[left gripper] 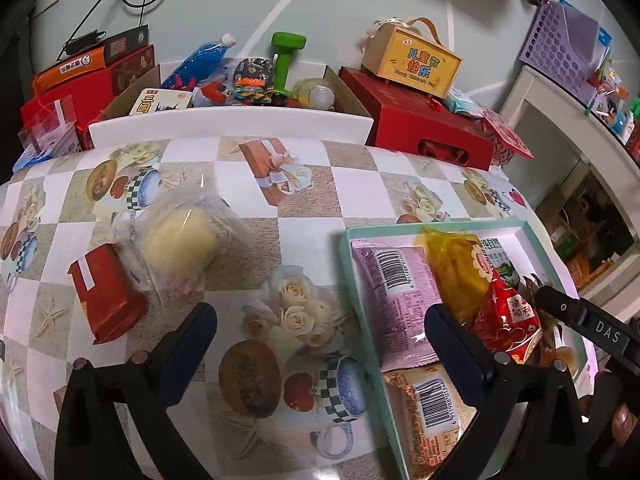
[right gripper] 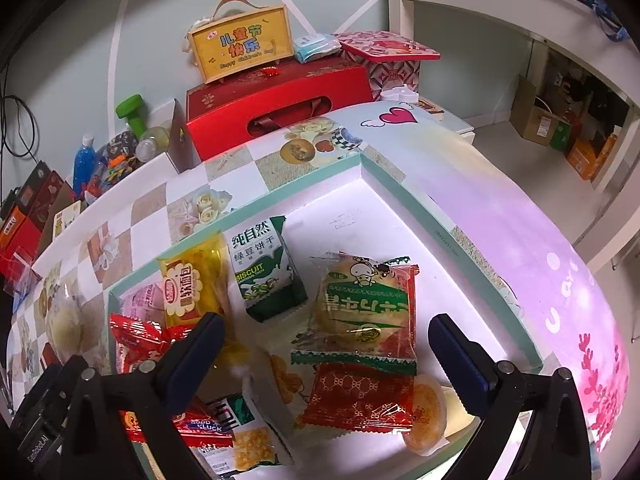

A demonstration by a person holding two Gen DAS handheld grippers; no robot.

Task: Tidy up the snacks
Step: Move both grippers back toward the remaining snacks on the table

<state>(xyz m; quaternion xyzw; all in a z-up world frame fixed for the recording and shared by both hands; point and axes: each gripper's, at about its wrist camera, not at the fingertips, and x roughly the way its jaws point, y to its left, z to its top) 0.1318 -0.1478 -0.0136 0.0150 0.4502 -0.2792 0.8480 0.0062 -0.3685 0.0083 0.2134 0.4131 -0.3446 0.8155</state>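
Partly hidden under red packet: yellow bread pack.

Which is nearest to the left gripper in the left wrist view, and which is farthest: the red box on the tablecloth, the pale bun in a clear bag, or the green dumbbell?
From the left gripper:
1. Red box, lying on the tablecloth beside the left-hand finger.
2. Pale bun in a clear bag, just beyond the box, further up the table.
3. Green dumbbell, in the cardboard box at the table's far edge.
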